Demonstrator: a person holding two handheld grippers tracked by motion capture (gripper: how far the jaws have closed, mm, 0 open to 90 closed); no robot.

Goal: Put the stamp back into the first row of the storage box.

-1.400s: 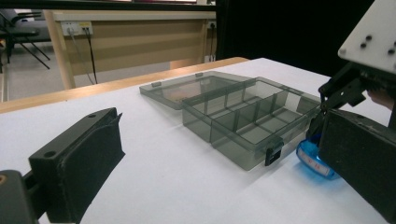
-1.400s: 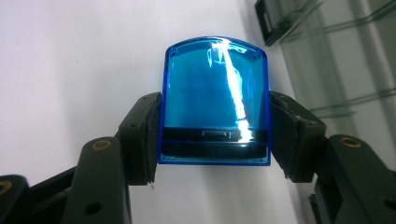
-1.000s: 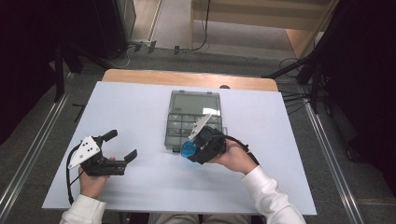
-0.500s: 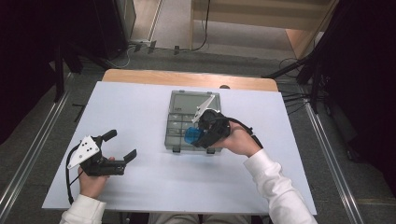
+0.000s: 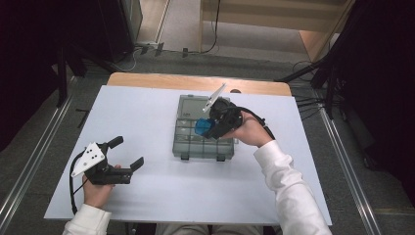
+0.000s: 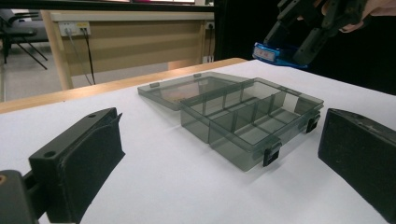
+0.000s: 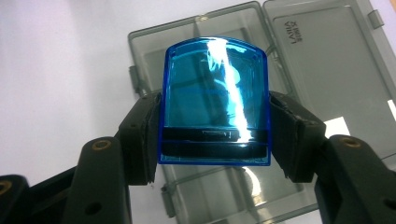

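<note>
So the blue translucent case point(image 7: 215, 100) is a small see-through plastic piece with a rounded top edge and a dark band across its lower end, with glare running down its face. It sits dead center in the right gripper view, clamped on both sides and up off the table. In the high view it's just right of center, above the smoky grey compartment box point(image 5: 203, 139). That box lies flat on the white sheet, mid-frame, lid point(image 5: 195, 106) flipped fully open toward the top of the picture, dividers showing, and two black latches on its near edge.
</note>
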